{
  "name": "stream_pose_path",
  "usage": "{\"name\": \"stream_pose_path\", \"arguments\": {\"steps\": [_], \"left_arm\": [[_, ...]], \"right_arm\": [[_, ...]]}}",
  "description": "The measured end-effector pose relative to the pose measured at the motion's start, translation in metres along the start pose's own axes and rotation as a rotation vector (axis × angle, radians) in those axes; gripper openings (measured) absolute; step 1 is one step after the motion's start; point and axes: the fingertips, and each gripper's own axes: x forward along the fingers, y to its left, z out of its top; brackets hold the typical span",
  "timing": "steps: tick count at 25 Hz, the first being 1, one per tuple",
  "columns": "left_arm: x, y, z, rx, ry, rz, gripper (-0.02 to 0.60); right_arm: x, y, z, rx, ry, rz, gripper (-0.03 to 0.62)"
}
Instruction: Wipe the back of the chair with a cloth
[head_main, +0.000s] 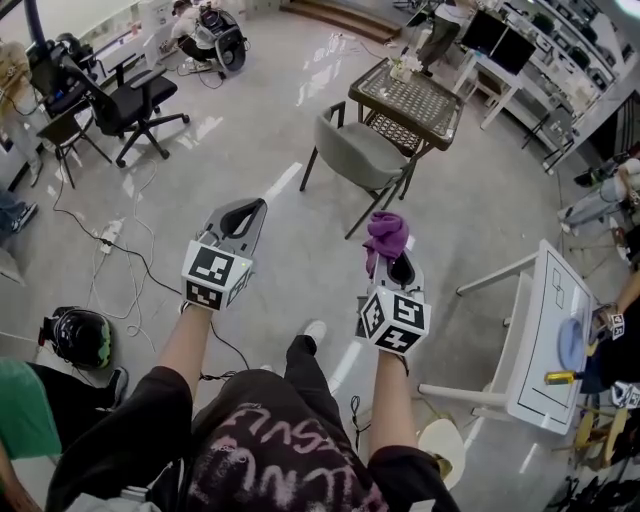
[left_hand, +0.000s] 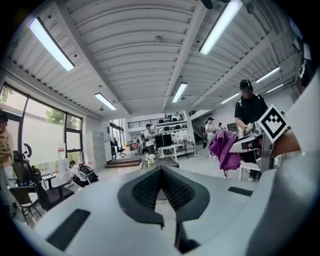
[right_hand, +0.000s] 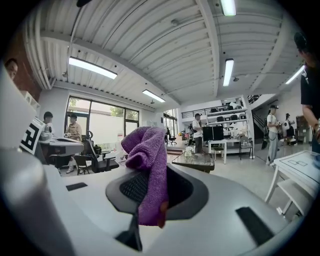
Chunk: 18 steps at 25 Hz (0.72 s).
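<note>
I have the cloth (head_main: 386, 235) clamped in the right gripper (head_main: 395, 265). Its jaws are clenched on the lower part of the purple fabric, and the rest bunches up above the tips. The left gripper (head_main: 245, 218) is closed on nothing, pads together. I hold both out in front of me at about the same height.

The chair (head_main: 358, 150) is well ahead on the floor, a grey seat with a curved back, pulled up to the table (head_main: 405, 100). Its back is turned toward me and to the left, so the surface I need is on the near side. As I judge it, no wiping has begun and the step in hand is the approach.

To do that well, I would walk in until the chair back is just beyond the right gripper. Then I would tip the gripper so the bunched cloth meets the back rather than the hard jaw tips. The cloth is gripped low and flops to one side (it could fold over and leave bare plastic against the upholstery). So I would press lightly and sweep along the curve from one edge to the other. The left gripper could rest on the top rim so the chair does not slide.

As for writing, the cubes carry only black-and-white square markers. The pink scrawl on my shirt is too distorted to read, and I see no brand on the chair or cloth.
</note>
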Motion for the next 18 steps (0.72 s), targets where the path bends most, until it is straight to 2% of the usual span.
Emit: {"name": "stream_pose_path", "arguments": {"steps": [9,18], "left_arm": [[0.07,0.02,-0.021,0.0,0.052,-0.007,0.009],[0.178,0.042,-0.041,-0.018,0.123,0.018,0.009]], "right_arm": [[0.079,-0.024,-0.014,0.028,0.038,0.014,0.089],[0.184,-0.073,-0.025,0.016,0.086,0.028,0.089]]}}
